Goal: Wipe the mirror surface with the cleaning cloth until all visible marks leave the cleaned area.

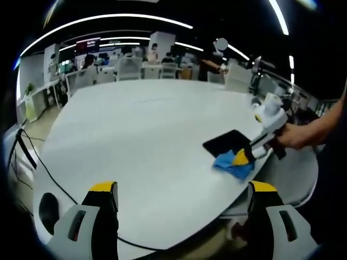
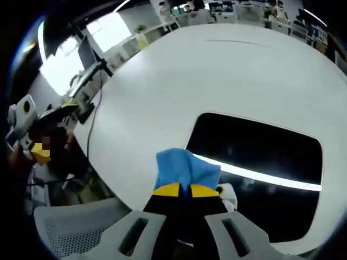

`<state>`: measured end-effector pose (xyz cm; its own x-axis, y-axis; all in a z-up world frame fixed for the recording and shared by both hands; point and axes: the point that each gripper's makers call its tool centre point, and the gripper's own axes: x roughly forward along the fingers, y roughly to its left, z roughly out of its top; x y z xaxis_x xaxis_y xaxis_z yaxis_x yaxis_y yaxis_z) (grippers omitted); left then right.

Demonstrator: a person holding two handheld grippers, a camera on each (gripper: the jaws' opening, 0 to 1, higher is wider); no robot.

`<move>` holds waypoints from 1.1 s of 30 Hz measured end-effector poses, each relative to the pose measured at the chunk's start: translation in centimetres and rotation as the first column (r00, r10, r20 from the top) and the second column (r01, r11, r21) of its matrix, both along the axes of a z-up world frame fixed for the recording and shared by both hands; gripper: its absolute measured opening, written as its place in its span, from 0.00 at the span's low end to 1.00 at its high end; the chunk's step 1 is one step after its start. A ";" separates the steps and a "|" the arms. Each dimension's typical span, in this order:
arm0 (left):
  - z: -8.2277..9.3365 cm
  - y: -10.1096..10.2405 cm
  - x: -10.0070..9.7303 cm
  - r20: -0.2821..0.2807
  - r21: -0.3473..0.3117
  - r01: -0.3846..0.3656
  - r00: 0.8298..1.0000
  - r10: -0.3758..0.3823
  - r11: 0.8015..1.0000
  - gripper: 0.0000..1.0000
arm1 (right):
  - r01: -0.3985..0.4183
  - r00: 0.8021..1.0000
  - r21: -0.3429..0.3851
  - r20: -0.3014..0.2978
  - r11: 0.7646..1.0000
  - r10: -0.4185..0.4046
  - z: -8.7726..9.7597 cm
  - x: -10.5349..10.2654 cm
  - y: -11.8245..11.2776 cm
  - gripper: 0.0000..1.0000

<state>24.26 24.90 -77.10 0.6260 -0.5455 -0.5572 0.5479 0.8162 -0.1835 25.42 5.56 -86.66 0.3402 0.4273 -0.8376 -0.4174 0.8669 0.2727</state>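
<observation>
- Blue soft cleaning cloth [image 2: 187,169], bunched and limp, is pinched in your right gripper [image 2: 187,190], whose yellow-tipped jaws are closed on its lower fold; it rests at the near corner of the mirror.
- Dark, glossy rectangular mirror [image 2: 260,162] lies flat on the round white table [image 2: 162,86], close to the table's edge; ceiling light strips reflect in it.
- Judged handling: cloth is light and floppy, so keep your hold on the gathered fold; the mirror looks slick, thin and breakable, and may slide under a hard push.
- Your left gripper [image 1: 181,189] has its jaws wide apart, holding nothing, above the table well away from the mirror [image 1: 227,144].
</observation>
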 end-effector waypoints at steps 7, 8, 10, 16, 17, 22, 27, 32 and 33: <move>-0.7 -0.3 -0.1 0.000 0.013 0.017 1.000 -0.017 1.000 1.00 | 0.006 1.000 -0.009 -0.004 1.000 -0.006 0.0 0.8 0.0 0.00; -0.7 -0.3 -0.1 0.007 0.020 0.022 1.000 -0.023 1.000 1.00 | 0.007 1.000 -0.010 -0.002 1.000 -0.007 0.0 1.0 0.0 0.00; -0.7 -0.3 0.0 0.012 0.020 0.024 1.000 -0.024 1.000 1.00 | 0.007 1.000 -0.014 -0.001 1.000 -0.007 0.0 1.5 0.0 0.00; -0.4 -0.8 0.8 0.024 0.024 0.029 0.999 -0.029 0.999 1.00 | 0.017 1.000 -0.014 -0.003 1.000 -0.017 0.0 2.9 0.0 0.00; -0.5 -0.9 1.0 0.025 0.026 0.031 0.999 -0.032 0.999 1.00 | 0.017 1.000 -0.014 -0.003 1.000 -0.017 -0.1 3.2 0.0 0.00; -0.2 -1.2 2.0 0.030 0.022 0.036 0.999 -0.037 0.999 1.00 | 0.020 1.000 -0.016 -0.001 1.000 -0.020 0.0 4.4 0.1 0.00; -0.3 -1.6 2.8 0.026 0.018 0.039 0.999 -0.039 0.999 1.00 | 0.020 1.000 -0.020 0.001 1.000 -0.020 0.0 5.6 0.2 0.00; -0.3 -2.2 3.1 0.022 0.017 0.063 0.998 -0.064 0.998 1.00 | 0.015 1.000 -0.022 0.002 1.000 -0.015 -0.1 6.6 0.3 0.00; -0.4 -2.1 3.3 0.021 0.018 0.065 0.998 -0.065 0.998 1.00 | 0.014 1.000 -0.024 0.003 1.000 -0.014 0.0 6.7 0.3 0.00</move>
<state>27.53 22.78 -77.47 0.6016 -0.5760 -0.5534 0.6037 0.7816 -0.1573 32.16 5.91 -86.70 0.3480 0.4020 -0.8470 -0.4060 0.8789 0.2504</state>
